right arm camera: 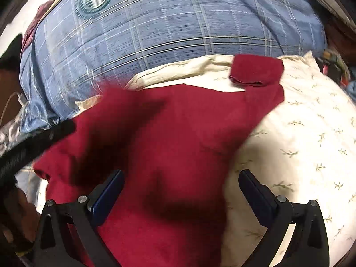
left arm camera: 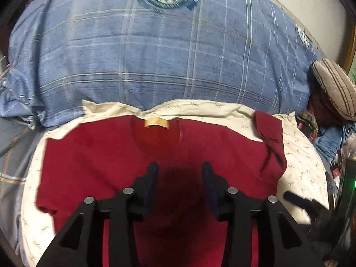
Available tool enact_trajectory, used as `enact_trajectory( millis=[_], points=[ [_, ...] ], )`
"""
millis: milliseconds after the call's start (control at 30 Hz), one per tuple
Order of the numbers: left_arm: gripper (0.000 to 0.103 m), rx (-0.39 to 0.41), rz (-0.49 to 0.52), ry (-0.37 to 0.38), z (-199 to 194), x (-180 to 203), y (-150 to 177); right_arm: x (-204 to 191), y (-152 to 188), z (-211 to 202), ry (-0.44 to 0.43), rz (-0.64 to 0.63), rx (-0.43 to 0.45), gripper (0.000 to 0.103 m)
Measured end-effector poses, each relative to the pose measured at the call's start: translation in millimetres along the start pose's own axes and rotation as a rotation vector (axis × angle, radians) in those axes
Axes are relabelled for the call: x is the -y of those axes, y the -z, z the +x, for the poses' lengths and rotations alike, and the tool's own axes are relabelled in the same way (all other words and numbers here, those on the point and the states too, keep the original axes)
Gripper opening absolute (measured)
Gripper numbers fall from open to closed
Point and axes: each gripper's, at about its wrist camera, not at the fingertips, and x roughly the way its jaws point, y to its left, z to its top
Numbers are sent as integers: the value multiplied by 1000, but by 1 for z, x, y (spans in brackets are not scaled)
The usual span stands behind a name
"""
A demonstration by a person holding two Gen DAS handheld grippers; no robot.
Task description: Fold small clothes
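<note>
A dark red T-shirt lies spread flat on a cream cloth with small leaf prints; its neck with a tan label points away from me. The right sleeve is folded over; it also shows in the right wrist view. My left gripper is open and empty, above the shirt's chest. My right gripper is open wide and empty, above the shirt's right side, and shows as a dark shape in the left wrist view.
A blue plaid duvet with a round emblem bulks up right behind the cream cloth. A striped brown cushion and clutter lie at the far right. The left gripper's black body crosses the left of the right wrist view.
</note>
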Motion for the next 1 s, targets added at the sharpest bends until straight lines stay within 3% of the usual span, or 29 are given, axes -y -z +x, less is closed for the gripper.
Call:
enact_trajectory(
  millis=[33,133,233,300,433,533,633,700,767,833,867,900,933,1000],
  points=[
    [56,15,4,-28,-10,-9,2,3,-3,-2,-19,5,6,102],
    [71,100,-2,-164,-42,-44,12,1,-13,-2,-67,12,18,102],
    [71,133,-49,-336,-56,-87,24,-8,-24,6,-79,-12,28,100],
    [71,147,-107,-402,-54,-114,30,-19,-33,13,-60,-57,43,99],
    [71,99,-215,-417,-34,-156,44,-30,-44,32,-48,-80,-22,89],
    [71,47,-205,-451,-6,-166,32,-37,-39,32,-19,-144,-16,88],
    [71,6,-180,-468,15,-164,23,-41,-24,36,71,-250,-8,82],
    [71,-48,-143,-486,25,-154,27,-38,-18,44,83,-267,-41,67],
    [71,-75,-130,-486,25,-150,33,-33,-13,53,95,-260,-71,58],
    [72,-66,-141,-479,23,-150,31,-28,-11,51,88,-251,-46,53],
    [73,-55,-152,-475,20,-151,31,-28,-11,50,90,-257,-38,43],
    [73,-40,-168,-470,16,-153,31,-29,-11,47,70,-270,-24,13],
    [73,-19,-192,-469,10,-157,31,-31,-11,47,49,-274,-25,4],
    [73,26,-234,-479,-1,-163,32,-36,-12,39,46,-302,9,4]
  ],
)
